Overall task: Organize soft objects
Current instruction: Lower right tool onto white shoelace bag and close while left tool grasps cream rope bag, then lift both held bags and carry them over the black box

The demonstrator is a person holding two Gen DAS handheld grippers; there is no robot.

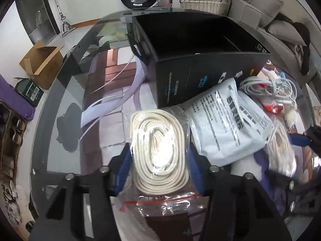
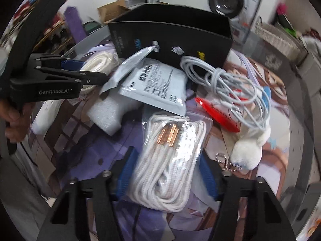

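A clear bag of cream cord (image 1: 159, 152) is being straddled by the left gripper (image 1: 159, 165), its blue pads (image 1: 125, 168) standing wide on either side of the bag; whether the pads are pressing on the plastic cannot be told. The bag is lying on the glass table (image 1: 60, 104), just in front of the black box (image 1: 200, 46), which is standing open at the top. A grey printed pouch (image 1: 226, 126) is leaning against the box wall, just right of the cord bag.

A second clear bag, of white cord with copper tips (image 2: 168, 160), is being flanked by the right gripper (image 2: 168, 172), whose jaws are likewise spread wide with the bag between them; real contact cannot be made out. Beyond it, a white foam block (image 2: 109, 113), a loose grey cable (image 2: 224, 84), a red packet (image 2: 218, 114) and a white plush toy (image 2: 248, 150) are lying near the box.
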